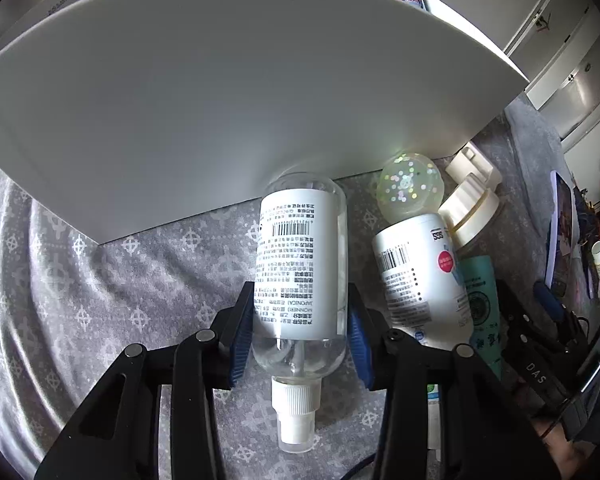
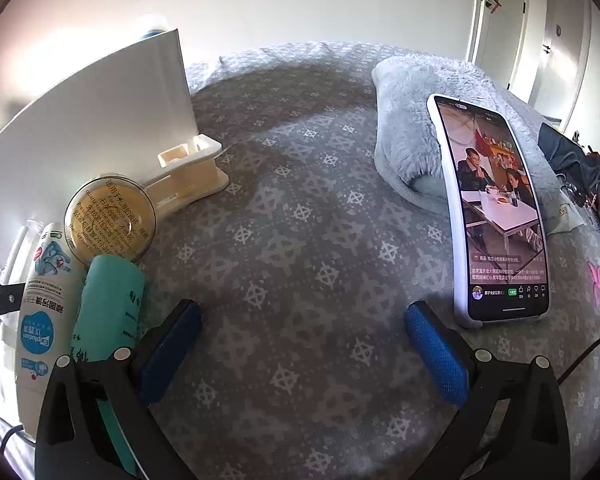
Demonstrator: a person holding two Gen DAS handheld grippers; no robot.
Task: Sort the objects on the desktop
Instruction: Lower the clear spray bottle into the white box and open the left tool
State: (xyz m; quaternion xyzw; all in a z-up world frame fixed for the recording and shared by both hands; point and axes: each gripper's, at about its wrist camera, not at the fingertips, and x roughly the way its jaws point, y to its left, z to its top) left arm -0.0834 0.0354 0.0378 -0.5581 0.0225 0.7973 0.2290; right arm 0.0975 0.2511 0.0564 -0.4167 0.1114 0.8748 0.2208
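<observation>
A: Nearest to us, the left tool (image 1: pixel 300 344) was clenched on the clear spray bottle (image 1: pixel 300 272), its blue pads pressing both sides just above the white nozzle cap, which pointed toward us.

B: Agreed. The bottle lay on the grey patterned cloth (image 1: pixel 140 280), its base touching the white box (image 1: pixel 220 100) farther off.

A: And our right tool (image 2: pixel 304 344)?

B: Released, jaws spread wide over bare cloth, nothing between them.

A: To the right of the held bottle we saw a white bottle (image 1: pixel 416 272) and a teal tube (image 1: pixel 480 292) lying side by side.

B: Beyond those lay a clear glittery ball (image 1: pixel 410 190) and a cream pump-top bottle (image 1: pixel 468 208), both close to the box.

A: At the far right, in the right wrist view, a phone (image 2: pixel 496 208) with a lit screen leaned on a fluffy grey cushion (image 2: pixel 408 120).
</observation>
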